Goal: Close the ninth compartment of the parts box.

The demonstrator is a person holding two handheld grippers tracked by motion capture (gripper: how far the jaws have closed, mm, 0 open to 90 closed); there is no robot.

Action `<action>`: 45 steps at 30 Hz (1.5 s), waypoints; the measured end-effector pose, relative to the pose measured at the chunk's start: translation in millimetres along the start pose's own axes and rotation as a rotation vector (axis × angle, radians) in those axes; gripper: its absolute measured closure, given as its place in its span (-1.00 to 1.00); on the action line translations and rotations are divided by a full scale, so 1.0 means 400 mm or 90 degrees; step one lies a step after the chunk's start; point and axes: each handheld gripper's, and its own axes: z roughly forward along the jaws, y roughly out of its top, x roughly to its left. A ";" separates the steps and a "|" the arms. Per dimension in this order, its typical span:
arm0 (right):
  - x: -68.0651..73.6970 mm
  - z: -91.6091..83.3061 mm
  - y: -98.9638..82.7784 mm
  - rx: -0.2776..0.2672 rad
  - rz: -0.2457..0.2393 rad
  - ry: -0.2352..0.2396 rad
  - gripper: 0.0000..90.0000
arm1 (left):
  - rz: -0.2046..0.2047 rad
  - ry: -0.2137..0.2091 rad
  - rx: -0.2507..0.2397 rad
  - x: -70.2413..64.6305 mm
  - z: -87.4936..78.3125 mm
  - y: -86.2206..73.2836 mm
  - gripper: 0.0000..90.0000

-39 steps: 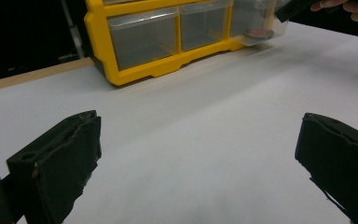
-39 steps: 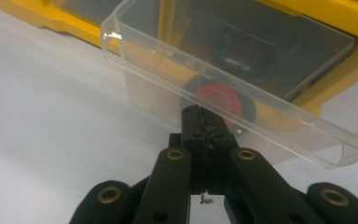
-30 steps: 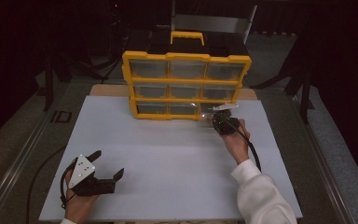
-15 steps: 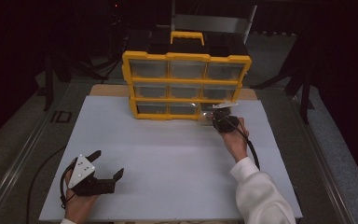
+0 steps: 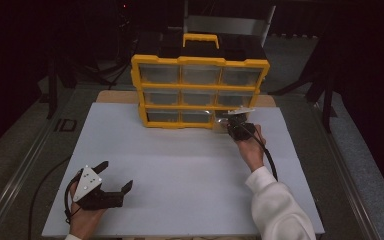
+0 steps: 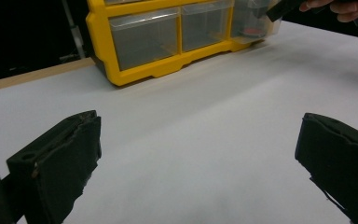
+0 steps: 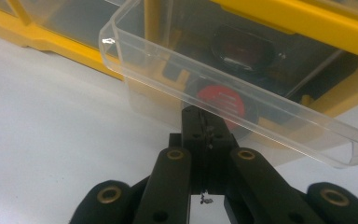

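A: In the high view, where is the drawer (image 5: 228,114) placed relative to the right gripper (image 5: 231,121)?

B: It is found at the bottom right of the yellow organizer (image 5: 200,90), at the far side of the white table (image 5: 180,165); it is drawn slightly out toward the near side; the right gripper is set against its front, so the drawer lies directly ahead of those jaws. The left gripper (image 5: 116,187) is held well apart, near and to the left; its jaws are spread, with nothing between them.

A: And in the left gripper view?

B: The organizer (image 6: 121,74) is seen far off; the clear drawer (image 6: 256,23) is at its right end, with the other gripper at it; the right hand is plainly the nearer one.

A: In the right gripper view?

B: The jaws are pressed together; whether the drawer's (image 7: 242,107) lower front edge is pinched cannot be told, though the tip is at it. A red disc (image 7: 221,105) is visible inside; the drawer's sliding axis is judged to run near-to-far, in line with the gripper.
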 end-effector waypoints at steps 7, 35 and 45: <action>0.001 0.006 0.004 0.001 0.000 -0.005 0.99 | 0.000 -0.002 0.001 0.000 0.001 0.000 -0.99; -0.017 0.036 0.022 -0.014 0.018 -0.032 0.99 | 0.001 -0.003 0.002 0.000 0.003 0.000 -0.99; -0.022 0.049 0.030 -0.022 0.026 -0.040 0.99 | 0.001 -0.004 0.000 0.001 0.002 0.000 -0.99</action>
